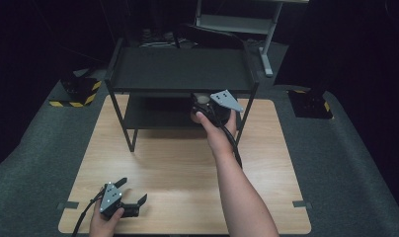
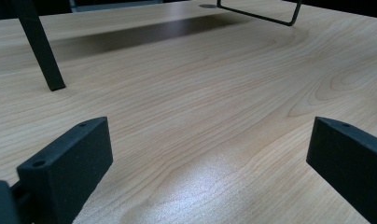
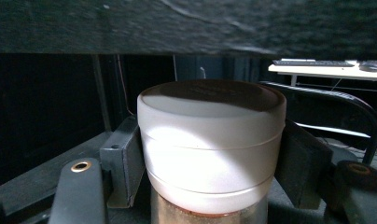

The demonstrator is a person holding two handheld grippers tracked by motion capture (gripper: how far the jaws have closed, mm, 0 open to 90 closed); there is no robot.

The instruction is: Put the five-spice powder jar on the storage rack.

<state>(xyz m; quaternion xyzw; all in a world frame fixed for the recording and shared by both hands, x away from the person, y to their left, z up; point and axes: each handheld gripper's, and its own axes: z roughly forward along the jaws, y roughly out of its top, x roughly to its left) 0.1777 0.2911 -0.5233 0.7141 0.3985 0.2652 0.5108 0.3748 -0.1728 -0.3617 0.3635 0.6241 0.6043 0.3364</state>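
While the right gripper (image 3: 210, 186) clamps the white-lidded jar (image 3: 211, 144) under the rack's top shelf (image 1: 182, 69), lifting could knock the lid against it. The left gripper (image 2: 210, 163) rests open on the surface (image 2: 214, 93).

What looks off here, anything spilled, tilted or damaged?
Nothing stands out. The white-lidded round jar sits upright, clamped by the right gripper at the lower tier of the black metal two-tier shelf. The light wooden tabletop shows no spill. The left gripper rests open on it.
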